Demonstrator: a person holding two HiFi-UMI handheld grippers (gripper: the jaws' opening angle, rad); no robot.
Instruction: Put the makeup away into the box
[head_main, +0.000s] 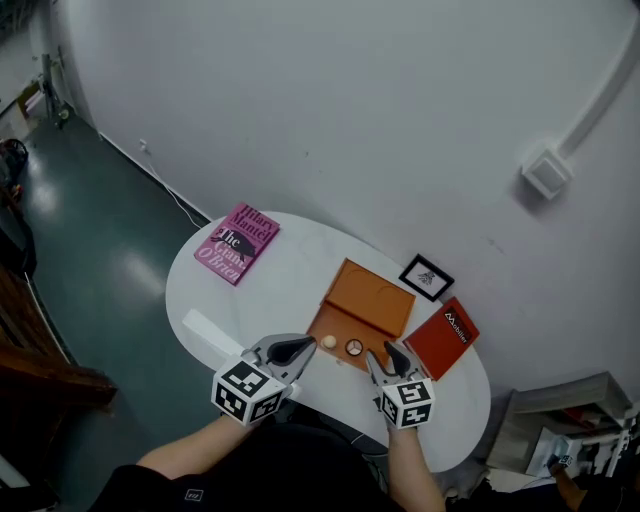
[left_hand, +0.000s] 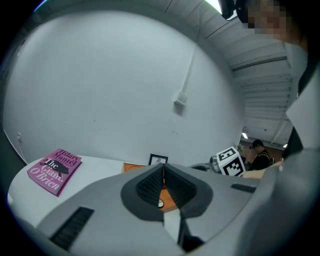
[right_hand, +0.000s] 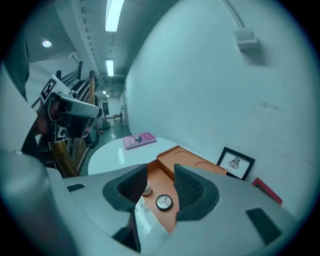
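Compact (head_main: 354, 348) and small pale ball (head_main: 329, 342) lie inside the open orange box (head_main: 366, 298), by its near edge. Left gripper (head_main: 296, 351), near-left of the box, has its fingers together and empty; right gripper (head_main: 393, 359), near-right, has them apart and empty. Risk (lid still open): a clumsy push on the lid could slide the box into the picture frame (head_main: 427, 277) behind it.

Workshop-like lab space: ceiling strip lights (right_hand: 114, 12), wall conduit box (head_main: 546, 172), glossy grey floor (head_main: 90, 230).
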